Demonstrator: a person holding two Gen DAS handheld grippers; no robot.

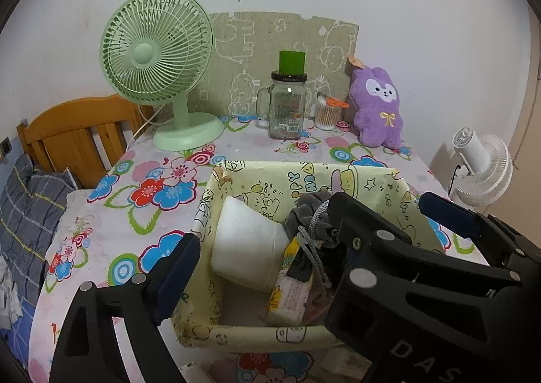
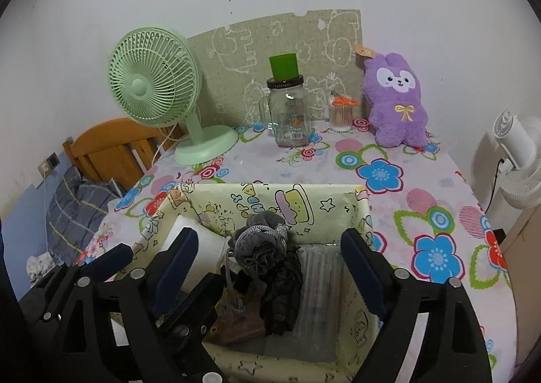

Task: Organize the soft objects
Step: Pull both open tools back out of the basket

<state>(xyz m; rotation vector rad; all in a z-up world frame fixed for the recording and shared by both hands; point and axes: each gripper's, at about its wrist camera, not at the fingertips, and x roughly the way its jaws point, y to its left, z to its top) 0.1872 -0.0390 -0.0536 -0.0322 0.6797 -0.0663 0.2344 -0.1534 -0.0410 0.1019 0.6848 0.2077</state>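
Two tools, both gaping wide and gripping nothing: left tool (image 1: pixel 263 244) and right tool (image 2: pixel 270 257), side by side over one yellow cartoon-print box (image 2: pixel 324 195) on the flowery table (image 2: pixel 436 180). Right under the left tool's tips: one white foam block (image 1: pixel 248 241), one yellow printed packet (image 1: pixel 290 295). Between the right tool's fingers: one gray drawstring pouch (image 2: pixel 260 241), one dark crumpled cloth (image 2: pixel 284 288), one clear bubble-wrap sheet (image 2: pixel 318 285), all down in the box. Well ahead of both tools, by the wall: one purple plush bunny (image 2: pixel 395 98) sitting upright, still outside the box, one glass mug-jar (image 2: pixel 290 112) with one green cup (image 2: pixel 283 66) on top, one tub of cotton swabs (image 2: pixel 340 115), one green fan (image 2: pixel 155 78). Off right, one white fan (image 2: pixel 517 153).
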